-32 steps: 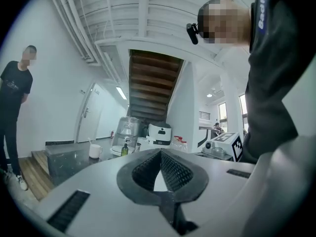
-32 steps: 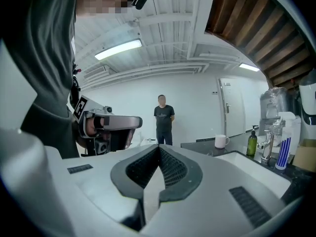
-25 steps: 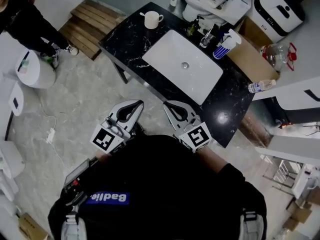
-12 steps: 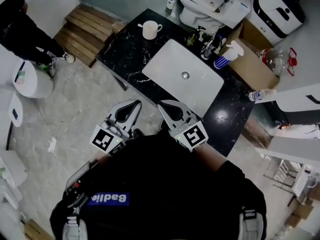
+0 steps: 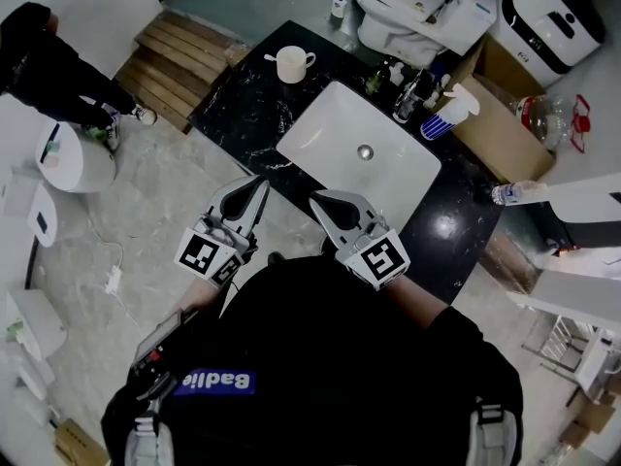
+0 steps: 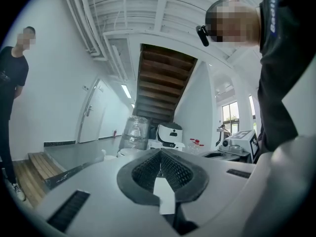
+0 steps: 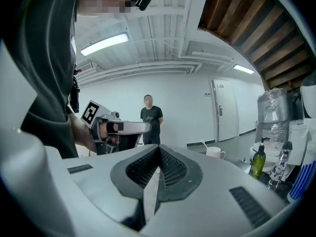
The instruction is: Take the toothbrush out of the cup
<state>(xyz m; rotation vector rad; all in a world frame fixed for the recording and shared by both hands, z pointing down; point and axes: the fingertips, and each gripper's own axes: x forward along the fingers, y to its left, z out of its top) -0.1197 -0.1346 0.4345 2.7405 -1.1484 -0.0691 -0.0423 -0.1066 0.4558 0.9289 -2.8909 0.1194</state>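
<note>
A cream cup (image 5: 295,63) stands at the far left corner of the black counter (image 5: 243,105), and a white toothbrush (image 5: 275,56) pokes out of it. In the right gripper view the cup (image 7: 216,152) shows far off with the toothbrush (image 7: 203,144) leaning out. My left gripper (image 5: 260,181) and right gripper (image 5: 315,198) hover side by side at the counter's near edge, well short of the cup. Both are shut with nothing between the jaws, as the left gripper view (image 6: 159,152) and the right gripper view (image 7: 159,148) show.
A white sink (image 5: 320,124) fills the counter's middle. Bottles and a spray bottle (image 5: 441,113) crowd its far right, next to a cardboard box (image 5: 500,129). A toilet (image 5: 398,3) stands behind. Wooden steps (image 5: 179,51) and a standing person (image 5: 49,66) are at the left.
Both grippers have come a little forward, from over the floor to the counter's near edge. They stay shut. The cup has not moved.
</note>
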